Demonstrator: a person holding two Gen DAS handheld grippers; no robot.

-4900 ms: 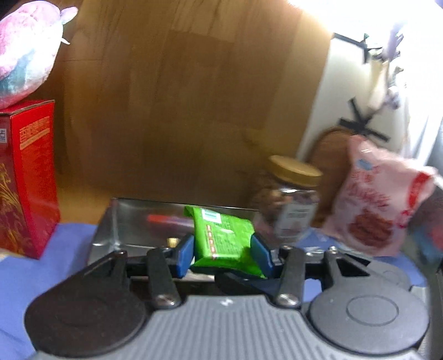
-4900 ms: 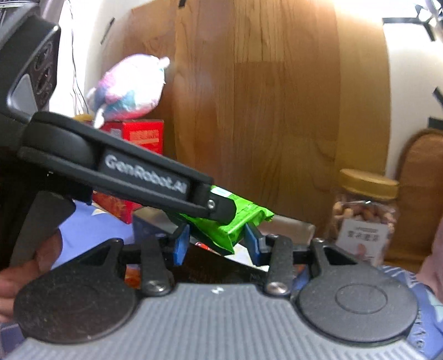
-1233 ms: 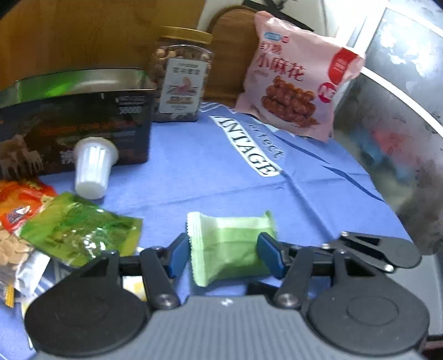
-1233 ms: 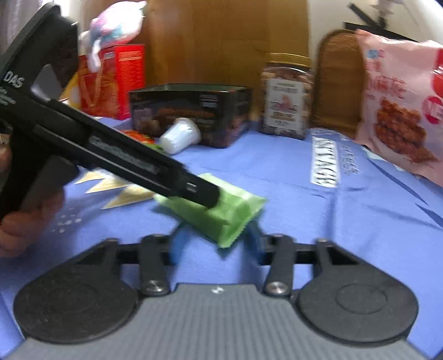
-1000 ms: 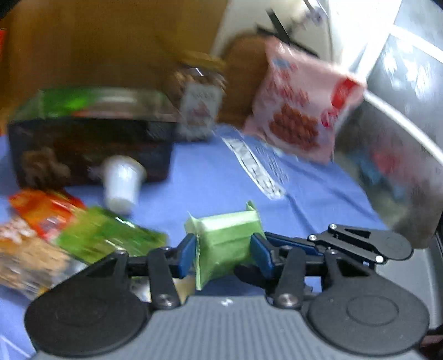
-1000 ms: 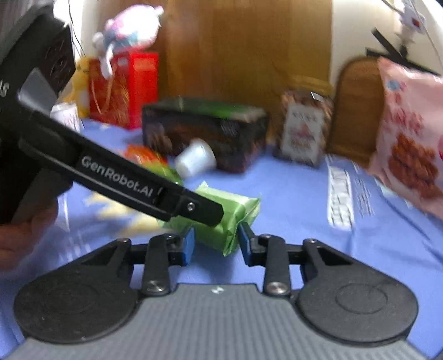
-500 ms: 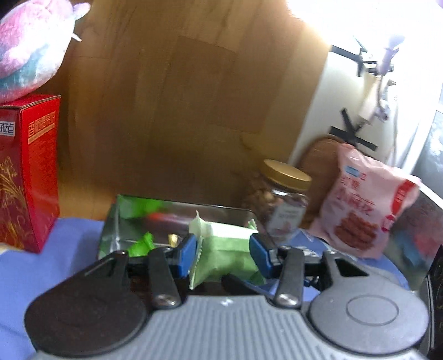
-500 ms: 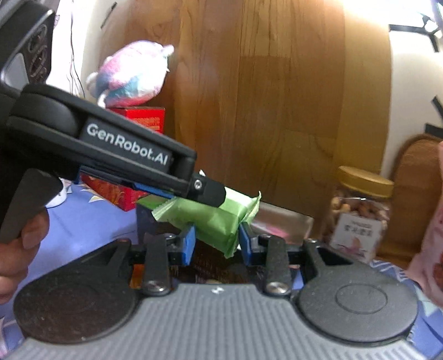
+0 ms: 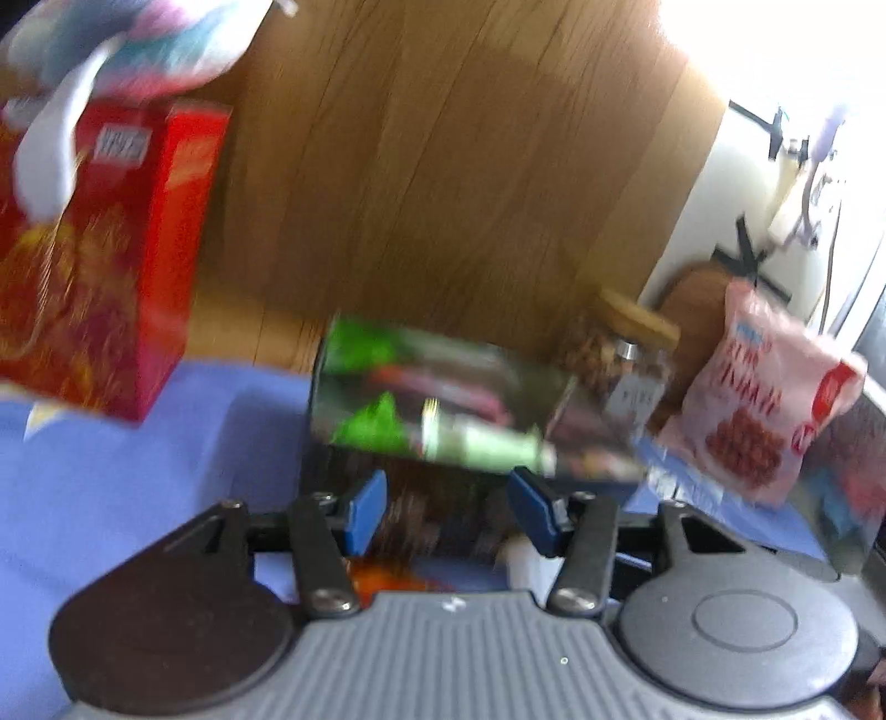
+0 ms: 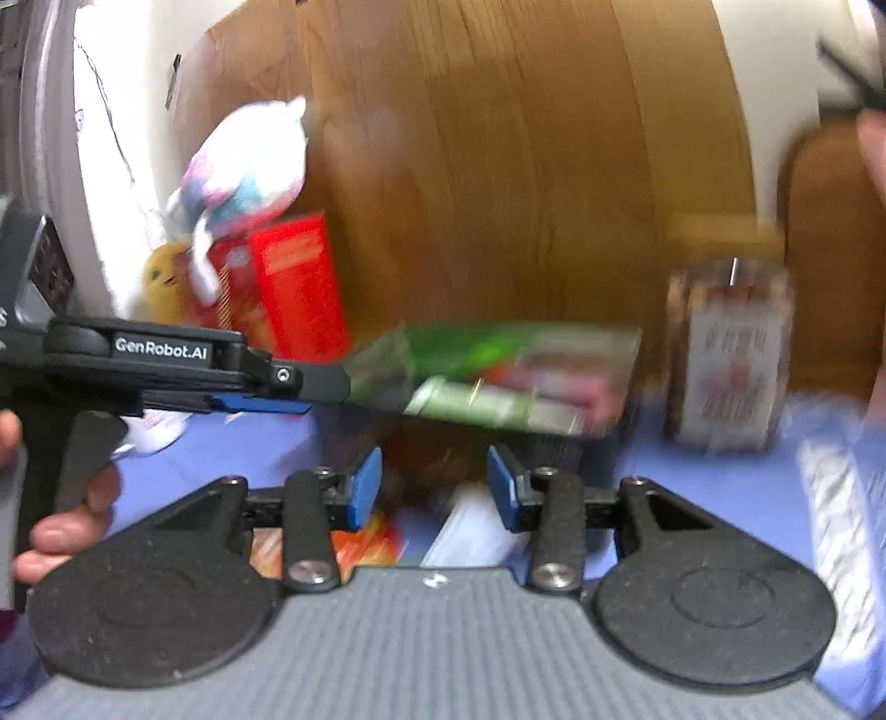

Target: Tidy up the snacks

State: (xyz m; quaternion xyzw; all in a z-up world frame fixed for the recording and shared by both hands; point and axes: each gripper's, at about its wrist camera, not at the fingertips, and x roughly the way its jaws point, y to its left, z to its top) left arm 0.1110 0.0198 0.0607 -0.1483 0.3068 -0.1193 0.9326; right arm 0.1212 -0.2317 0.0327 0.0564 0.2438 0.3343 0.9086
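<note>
Blue-padded fingers of the left gripper [image 9: 448,512] stand apart with nothing between them, poised just in front of a dark open tin [image 9: 443,443] on a blue tablecloth [image 9: 138,443]. Inside the tin, blurred by motion, lies a pale green snack packet [image 9: 482,443] among other green and red wrappers. The right gripper [image 10: 434,487] also has its fingers spread and grips nothing; from its camera the left gripper's black arm reaches in from the left, its tip close to the tin's left rim, with the person's hand [image 10: 61,515] visible on the handle at far left.

A red carton [image 9: 94,260] stands left of the tin, with a pink-and-blue plush toy [image 9: 127,39] resting on top. To the right of the tin stands a clear nut jar with a gold lid [image 9: 620,354], and farther right a pink snack bag [image 9: 764,399] leans upright. A wooden panel [image 9: 443,166] forms the backdrop behind them.

Nearer than the tin, partly hidden behind the right gripper's body, an orange wrapper [image 10: 365,540] and a white cup-like object [image 10: 476,531] lie on the cloth; both are too blurred to identify further.
</note>
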